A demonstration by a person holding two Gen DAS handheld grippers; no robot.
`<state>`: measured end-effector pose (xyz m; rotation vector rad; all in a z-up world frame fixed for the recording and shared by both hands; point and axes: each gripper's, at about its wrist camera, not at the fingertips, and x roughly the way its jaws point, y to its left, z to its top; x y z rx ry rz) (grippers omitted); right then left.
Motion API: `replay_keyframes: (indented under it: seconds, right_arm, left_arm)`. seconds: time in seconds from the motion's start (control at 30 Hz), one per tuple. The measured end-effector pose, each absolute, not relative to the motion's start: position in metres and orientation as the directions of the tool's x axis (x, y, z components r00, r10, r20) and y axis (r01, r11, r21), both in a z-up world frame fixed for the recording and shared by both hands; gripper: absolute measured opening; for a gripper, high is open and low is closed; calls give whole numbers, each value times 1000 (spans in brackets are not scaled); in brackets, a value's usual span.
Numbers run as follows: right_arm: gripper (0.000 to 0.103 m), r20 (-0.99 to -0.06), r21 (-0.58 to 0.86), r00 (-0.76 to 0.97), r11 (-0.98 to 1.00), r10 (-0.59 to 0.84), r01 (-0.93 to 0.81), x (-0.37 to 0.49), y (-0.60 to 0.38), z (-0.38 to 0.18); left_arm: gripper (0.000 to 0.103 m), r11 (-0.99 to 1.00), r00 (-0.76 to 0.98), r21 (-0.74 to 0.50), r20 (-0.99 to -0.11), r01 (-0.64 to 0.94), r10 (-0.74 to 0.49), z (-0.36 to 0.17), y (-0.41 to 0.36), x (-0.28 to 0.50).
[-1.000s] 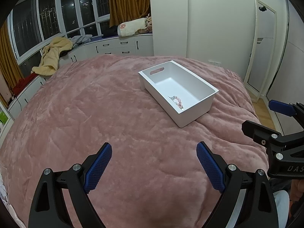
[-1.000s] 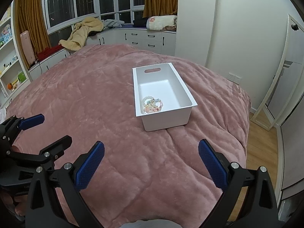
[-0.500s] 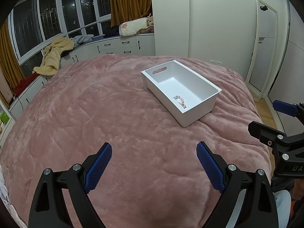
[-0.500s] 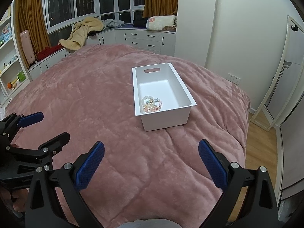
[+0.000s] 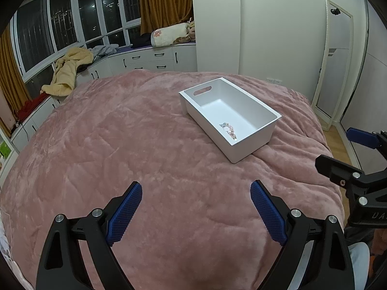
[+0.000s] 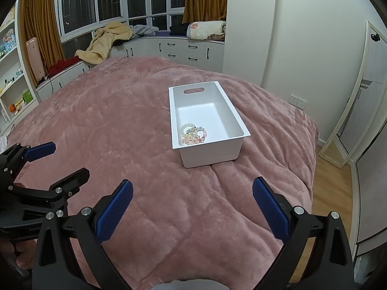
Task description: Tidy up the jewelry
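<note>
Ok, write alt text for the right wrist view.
A white bin holding beaded bracelets at its near end sits on a pink bedspread. The open right tool frames the foreground, empty; the left tool, also open, shows at left.

Support: a bed that fills most of both wrist views.
Cover: a plush pink blanket, rumpled into soft creases and folds across its whole top.
Directly on it: one white rectangular bin, toward the right side of the bed, its base pressing a slight dent into the blanket.
Bin: open-topped, with a slot handle cut in the far end wall.
Inside the bin: beaded bracelets heaped against the near end of its floor.
Rest of the blanket: bare.
</note>
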<state>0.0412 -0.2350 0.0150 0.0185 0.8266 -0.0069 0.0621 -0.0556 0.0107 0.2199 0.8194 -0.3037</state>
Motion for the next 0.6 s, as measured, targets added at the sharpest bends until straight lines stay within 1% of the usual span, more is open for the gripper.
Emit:
replay_keyframes:
  seconds: [0.6]
  right_arm:
    - [98, -738, 5, 675, 1000, -5, 13, 43, -236, 16]
  left_arm:
    - [92, 935, 649, 88, -742, 343, -168, 8, -54, 62]
